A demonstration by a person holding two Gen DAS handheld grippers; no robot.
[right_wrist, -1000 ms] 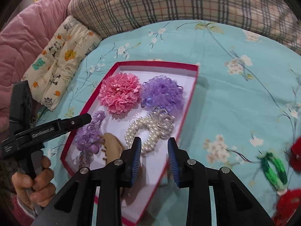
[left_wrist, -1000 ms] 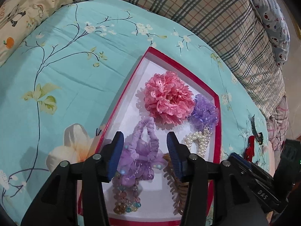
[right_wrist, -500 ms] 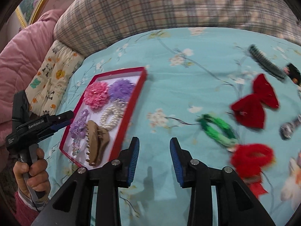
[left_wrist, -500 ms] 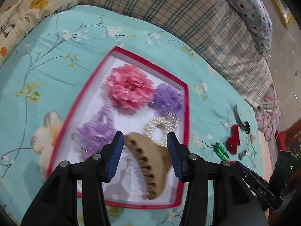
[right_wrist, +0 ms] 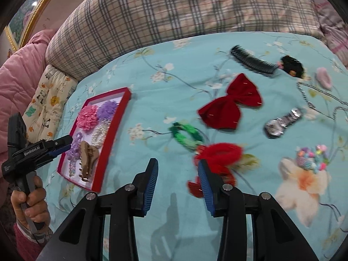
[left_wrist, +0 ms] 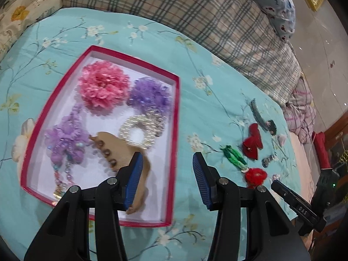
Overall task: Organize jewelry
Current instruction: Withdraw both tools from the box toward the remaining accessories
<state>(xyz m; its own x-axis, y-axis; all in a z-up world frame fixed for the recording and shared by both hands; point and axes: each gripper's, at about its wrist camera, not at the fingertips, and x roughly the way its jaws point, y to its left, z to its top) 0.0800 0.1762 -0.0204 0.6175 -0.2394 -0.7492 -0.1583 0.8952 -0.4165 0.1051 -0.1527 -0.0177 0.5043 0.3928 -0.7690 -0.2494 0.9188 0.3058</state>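
A red-rimmed box lies on the bed holding a pink flower scrunchie, a purple one, a pearl scrunchie, a purple beaded piece and a tan claw clip. My left gripper is open and empty above the box's right edge. My right gripper is open and empty over the sheet, just left of a red scrunchie. Nearby lie a green scrunchie, a red bow, a black comb and a silver watch.
A plaid pillow borders the far side of the teal floral sheet. A colourful beaded clip, a thin chain and a black fuzzy tie lie at the right. A pink quilt is at left.
Both grippers have pulled back and swung right, away from the box. The tan clip now lies in the box. The loose items on the sheet have come into view.
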